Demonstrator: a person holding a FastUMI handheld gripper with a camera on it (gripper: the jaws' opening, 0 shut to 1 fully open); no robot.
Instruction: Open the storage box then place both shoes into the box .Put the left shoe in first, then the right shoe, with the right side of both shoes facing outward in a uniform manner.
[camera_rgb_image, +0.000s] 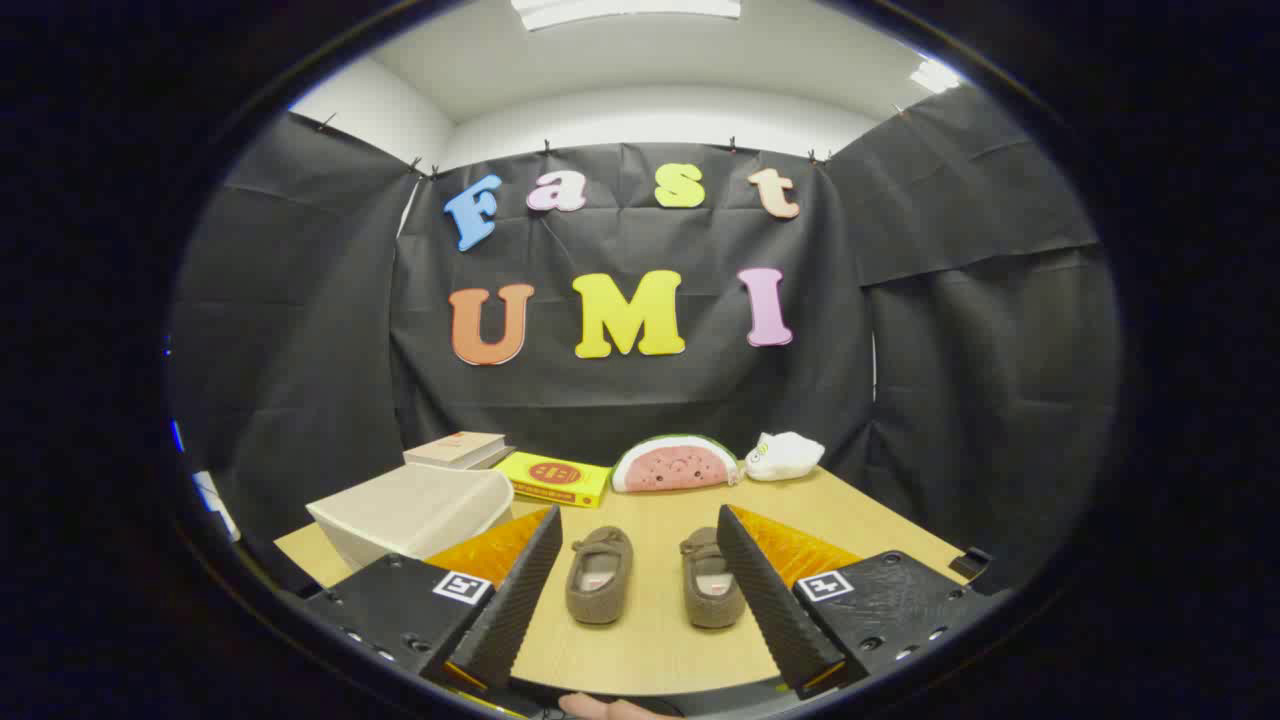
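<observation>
Tongs (640, 590) spread wide, fingers well apart, pinching nothing. I hold them low over the table (650, 650), looking level across it.

Two brown shoes lie between the fingers, toes pointing away from me, openings up. Left shoe (600, 575) sits just inside the left finger (515, 600); right shoe (712, 578) just inside the right finger (770, 600), its near end close against it. I cannot tell if either touches. The shoes lie side by side with a strip of bare table between them.

Box (415, 512), pale beige, stands beyond the left finger and off to its left, near the table's left edge. Its lid looks down and tilted toward me; I cannot tell whether it is latched.

Further out beyond the fingers, along the far edge of the table: a book (460, 449) behind the box, a flat yellow pack (553, 478) beside it, a watermelon-slice cushion (676, 465) straight ahead past the shoes, and a small white plush (784, 456) just to its right.

A fingertip (600, 706) shows at the very near edge, below the tongs.
</observation>
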